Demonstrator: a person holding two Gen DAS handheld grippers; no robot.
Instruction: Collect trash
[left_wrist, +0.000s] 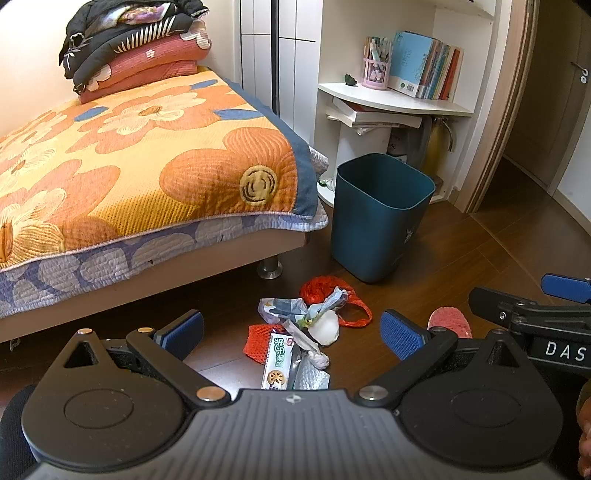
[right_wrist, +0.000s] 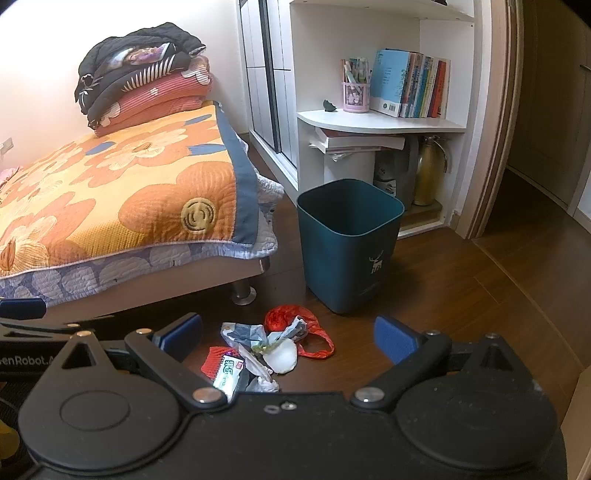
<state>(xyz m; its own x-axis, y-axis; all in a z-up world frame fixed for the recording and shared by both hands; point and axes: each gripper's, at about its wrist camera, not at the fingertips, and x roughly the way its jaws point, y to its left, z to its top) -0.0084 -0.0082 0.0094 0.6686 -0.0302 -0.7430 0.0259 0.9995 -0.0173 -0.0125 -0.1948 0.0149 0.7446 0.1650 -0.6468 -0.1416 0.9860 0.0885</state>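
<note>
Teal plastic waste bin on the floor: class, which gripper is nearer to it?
Right, probably. The right gripper faces the teal plastic waste bin almost head-on; the left gripper sits further left, with the bin off to its right.

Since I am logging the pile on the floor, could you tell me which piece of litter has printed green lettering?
The snack wrapper, at the near edge of the pile. It is flat and white with green characters and a biscuit picture; the red net and crumpled wrappers beside it lack these.
</note>
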